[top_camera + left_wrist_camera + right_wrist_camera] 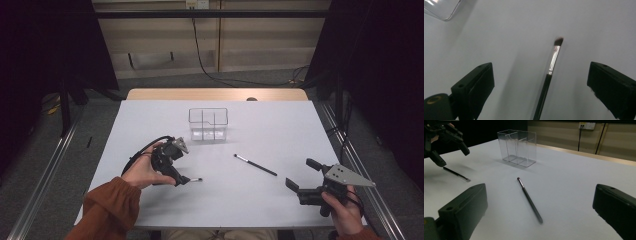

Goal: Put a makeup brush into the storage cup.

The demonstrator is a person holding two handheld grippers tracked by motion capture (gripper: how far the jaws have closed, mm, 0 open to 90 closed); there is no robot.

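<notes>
On a white tabletop [280, 125], the left hand-held gripper [540, 82] hovers wide open over a small brush [550, 70]. A clear divided box [208, 124] stands centre. A second brush [255, 164] lies nearby. The right hand-held gripper [301, 174] is wide open, empty.

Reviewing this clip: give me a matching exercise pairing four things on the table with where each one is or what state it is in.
Things:
1. clear organizer
2. brush with dark bristles
3. second brush
4. right gripper

Places or states:
A. lying between the open jaws of the left gripper
B. standing upright at the far middle of the table, nothing inside
C. held open over the table's near right corner
D. lying alone on the table, between the two grippers

Pairs: 1-B, 2-A, 3-D, 4-C
</notes>
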